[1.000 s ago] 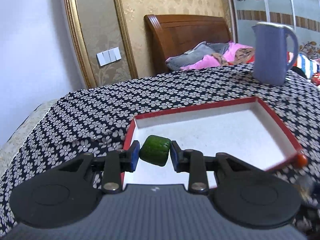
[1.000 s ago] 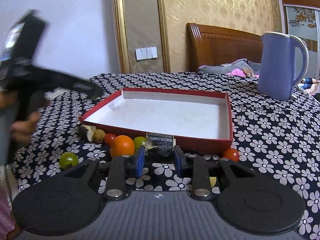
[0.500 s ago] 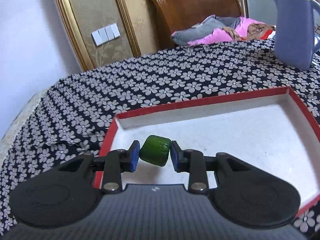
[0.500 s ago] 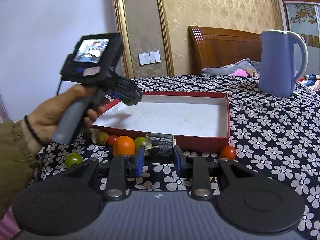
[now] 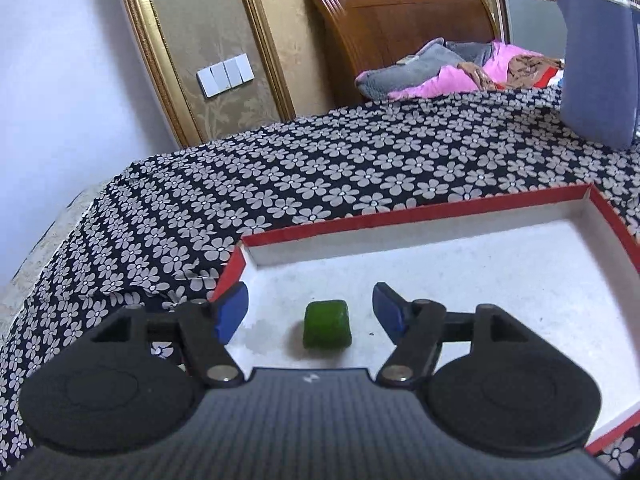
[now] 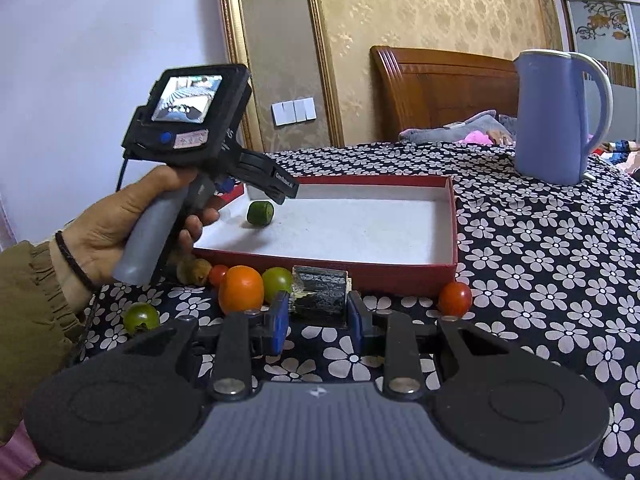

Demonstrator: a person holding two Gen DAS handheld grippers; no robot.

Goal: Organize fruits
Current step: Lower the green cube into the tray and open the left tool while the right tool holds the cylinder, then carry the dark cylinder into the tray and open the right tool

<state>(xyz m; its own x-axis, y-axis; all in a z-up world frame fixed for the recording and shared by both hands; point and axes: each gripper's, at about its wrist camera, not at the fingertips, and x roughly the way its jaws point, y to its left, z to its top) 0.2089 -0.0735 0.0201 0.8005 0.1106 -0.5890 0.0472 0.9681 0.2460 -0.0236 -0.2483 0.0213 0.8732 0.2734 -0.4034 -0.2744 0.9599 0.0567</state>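
Your left gripper (image 5: 310, 310) stands with its jaws wide apart over the green chunk (image 5: 327, 324), which lies free on the chalky white floor of the red-walled box (image 5: 420, 222) near its left corner. Being rounded and smooth-skinned, it could roll if you clip it while pulling out. Your right gripper (image 6: 318, 312) is clamped on the dark, rough-cut block (image 6: 320, 290) just outside the box's front wall, beside the glossy orange fruit (image 6: 241, 289) and tomato (image 6: 455, 298); lifting low could snag that cardboard wall or scatter the round fruits across the floral cloth.

Green fruit chunk (image 5: 326, 324), red-rimmed white tray (image 5: 416, 220); black-and-white floral cloth (image 5: 280, 184); lavender kettle (image 6: 560, 116)
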